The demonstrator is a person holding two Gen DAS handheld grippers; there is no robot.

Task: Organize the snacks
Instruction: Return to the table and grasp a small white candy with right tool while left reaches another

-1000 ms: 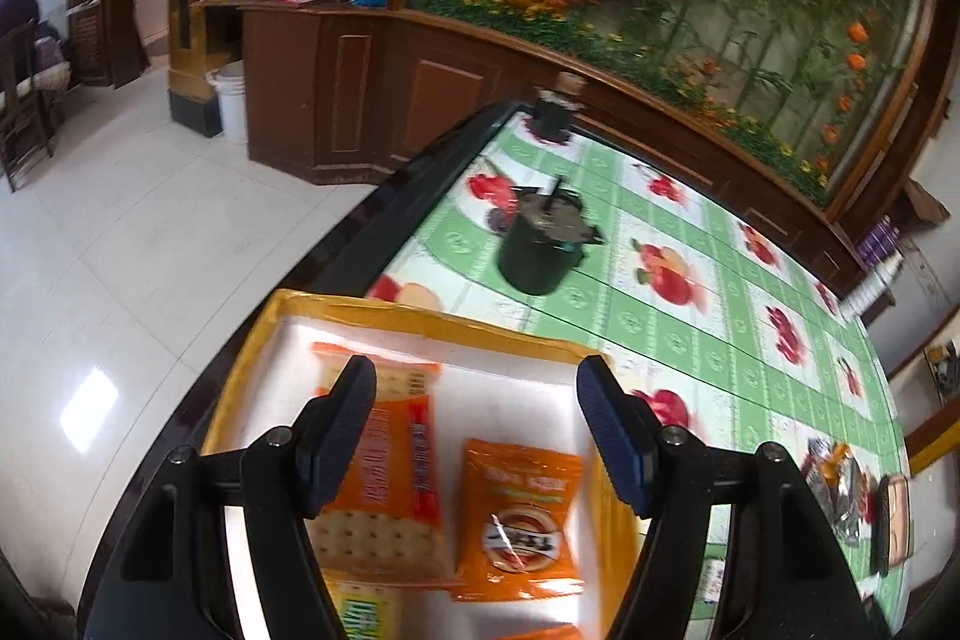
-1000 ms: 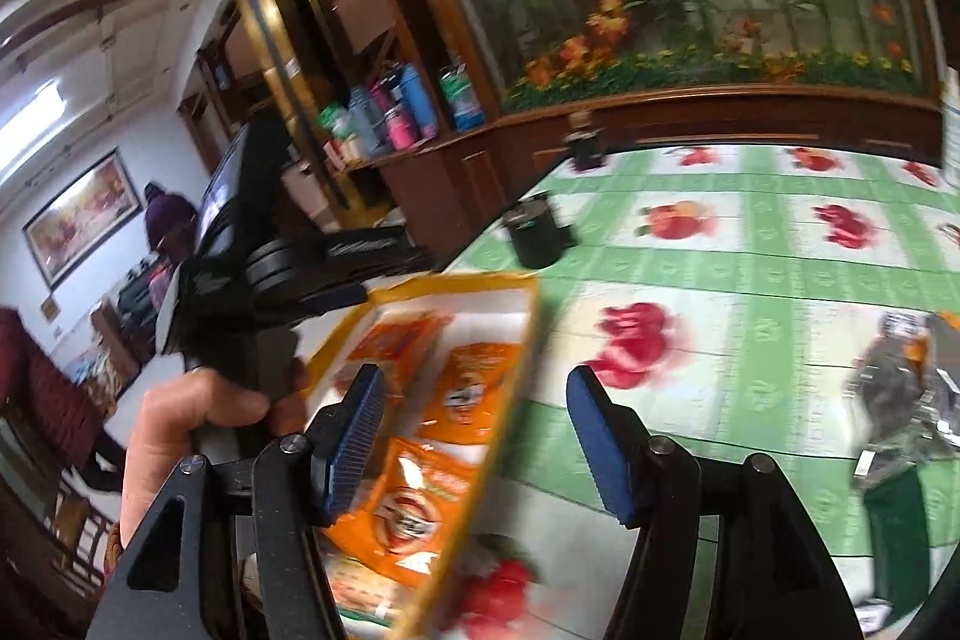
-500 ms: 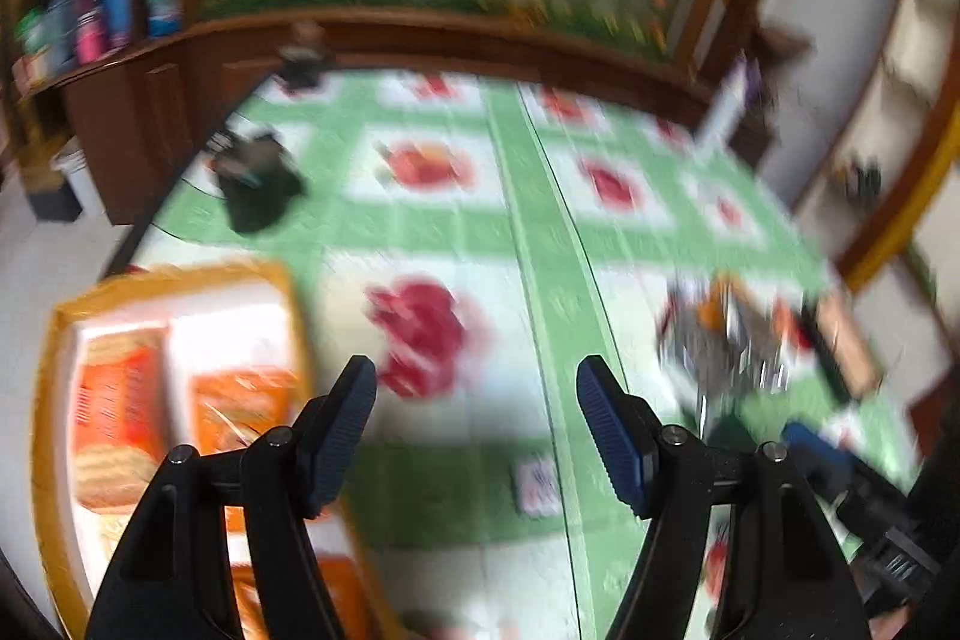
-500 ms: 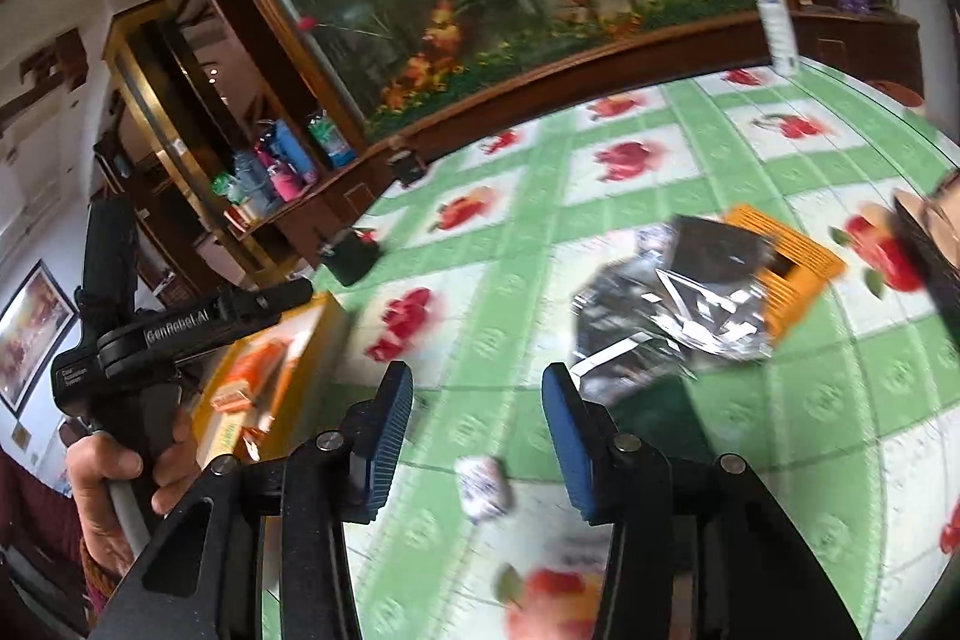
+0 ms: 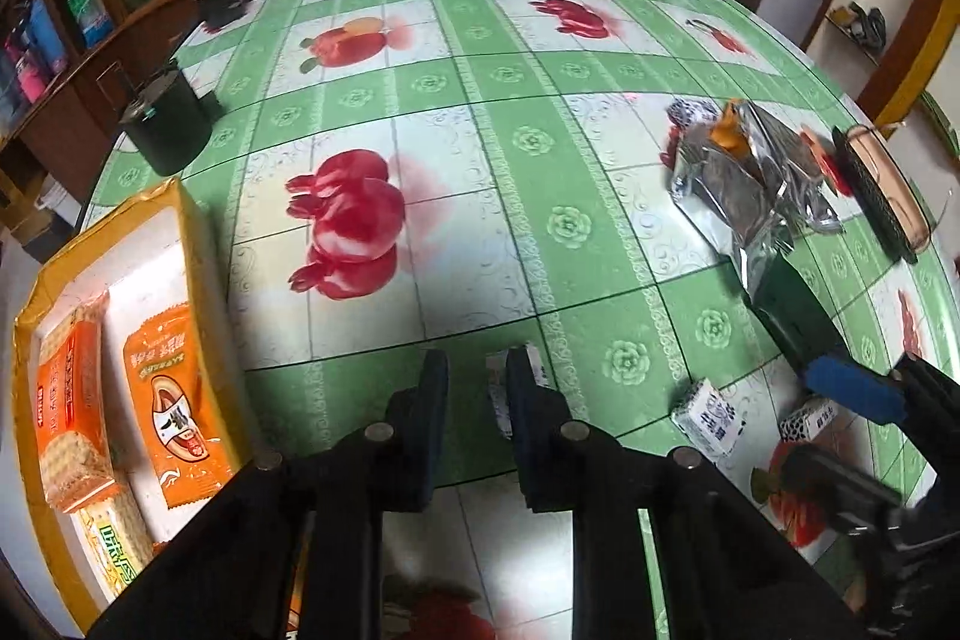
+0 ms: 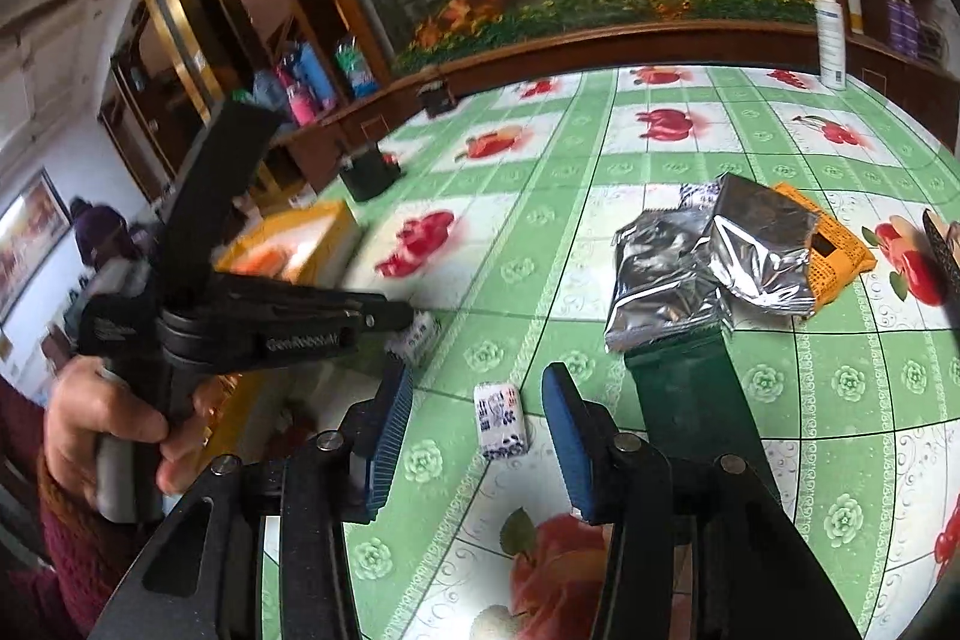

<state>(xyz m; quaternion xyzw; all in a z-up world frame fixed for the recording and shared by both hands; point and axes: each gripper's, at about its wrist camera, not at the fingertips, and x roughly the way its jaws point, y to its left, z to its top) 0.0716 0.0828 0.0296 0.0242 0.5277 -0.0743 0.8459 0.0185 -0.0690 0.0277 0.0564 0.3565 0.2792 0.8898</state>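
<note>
A: Item one, nearest the lens: left gripper (image 5: 471, 388), jaws closing, a small blue-and-white wrapped candy (image 5: 497, 391) partly hidden behind its right-side finger. Whether the pads press it, the left wrist view cannot tell; the right wrist view puts that candy at the gripper's tip.

B: Item two: right gripper (image 6: 477, 415), jaws half apart, nothing clamped, straddling a second wrapped candy (image 6: 500, 420) that lies flat on the worktop (image 6: 660, 160).

A: Handling note, as a judgement: centre each candy between the pads before closing, squeeze lightly, lift straight, since such small slippery wrappers probably squirt sideways.

B: Item three, left of the grippers: yellow-rimmed tray (image 5: 198, 292) holding an orange snack sachet (image 5: 171, 400) and orange cracker packs (image 5: 69, 400), the likely destination.

A: Item four, further out: crumpled silver foil bags (image 6: 708, 268) over an orange packet (image 6: 834, 250), a dark green box (image 6: 690, 388) just in front.

B: Item five, far: black cup (image 5: 168, 130) near the worktop's edge, white bottle (image 6: 831, 34) at the back.

A: View differences: only the left wrist view shows the tray's contents and a third loose candy (image 5: 801, 421). Only the right wrist view shows the person's hand (image 6: 102, 430) on the left handle.
</note>
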